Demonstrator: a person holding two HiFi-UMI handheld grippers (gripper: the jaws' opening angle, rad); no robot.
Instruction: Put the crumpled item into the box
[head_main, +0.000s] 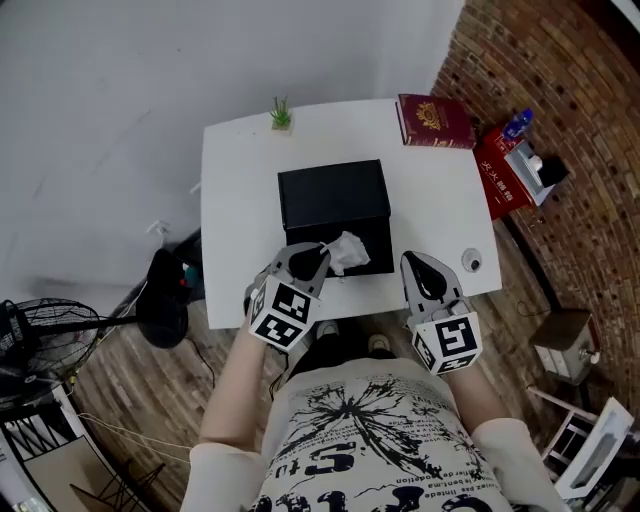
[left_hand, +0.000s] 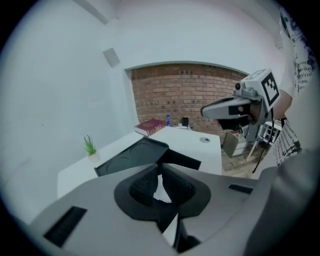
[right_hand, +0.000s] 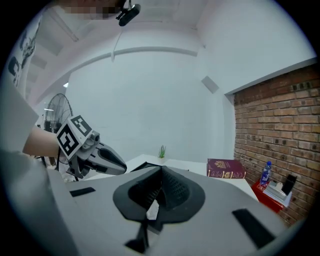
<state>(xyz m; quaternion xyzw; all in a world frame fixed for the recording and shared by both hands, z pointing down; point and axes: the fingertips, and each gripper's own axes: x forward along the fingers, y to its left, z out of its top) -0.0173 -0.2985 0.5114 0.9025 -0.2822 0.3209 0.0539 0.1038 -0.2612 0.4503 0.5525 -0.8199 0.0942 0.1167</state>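
Left forearm reaches forward from the torso. Left claw (head_main: 312, 256) (left_hand: 160, 170) is angled up and to the right at the near edge of the black box (head_main: 300, 195). It's clenched on the crumpled item (head_main: 348, 252) (left_hand: 161, 189), with white paper wedged between the pads. The wad sticks out past the tip at the box's front right corner. Can't tell if it's touching the box.

Right forearm runs parallel. Right claw (head_main: 412, 262) (right_hand: 160, 175) sits over the table's (head_main: 240, 200) near edge, just beside the box's right side. Tips are pressed together, nothing between them.

Around:
- The box is mid-table.
- A small potted plant (head_main: 281, 113) and a dark red book (head_main: 435, 120) sit at the far edge, well apart from both claws.
- A small round grey thing (head_main: 471, 262) is on the table right of the right claw.
- Off the table there's a red case (head_main: 503, 172) by the brick wall on the right and a fan (head_main: 30, 340) on the floor on the left.
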